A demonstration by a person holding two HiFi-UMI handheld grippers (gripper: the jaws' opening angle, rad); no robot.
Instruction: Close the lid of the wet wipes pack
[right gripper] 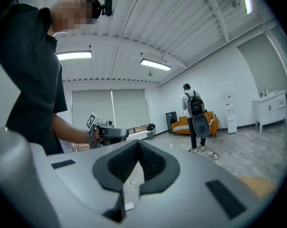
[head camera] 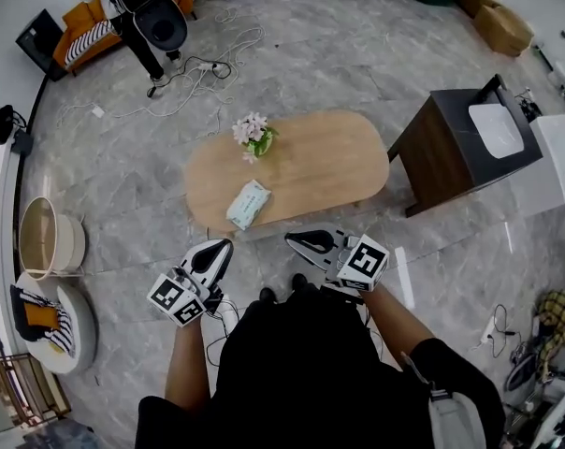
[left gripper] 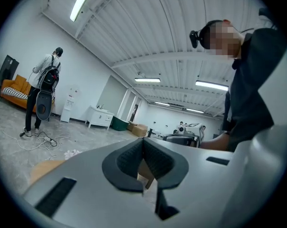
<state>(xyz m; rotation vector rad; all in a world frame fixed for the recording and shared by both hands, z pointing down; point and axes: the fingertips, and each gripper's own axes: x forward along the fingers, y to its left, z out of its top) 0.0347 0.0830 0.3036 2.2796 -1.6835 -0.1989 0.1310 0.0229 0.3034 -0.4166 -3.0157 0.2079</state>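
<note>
Wet wipes pack [head camera: 249, 204] is lying flat on the oval wooden table [head camera: 329, 162], near its front edge. It's a soft, pale-green film pouch. The lid is showing too small to tell open from closed, so progress isn't readable. Left gripper [head camera: 219, 249] and right gripper [head camera: 297, 241] are hovering off the table's near side, ribbed black jaws pressed together, gripping nothing.

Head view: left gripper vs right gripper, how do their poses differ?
Left gripper points forward, roughly toward the wet wipes pack on the table; right gripper points sideways, toward the left gripper. Left gripper sits lower in frame than right gripper. Shared: both shut, empty, short of the table's near edge.
</note>
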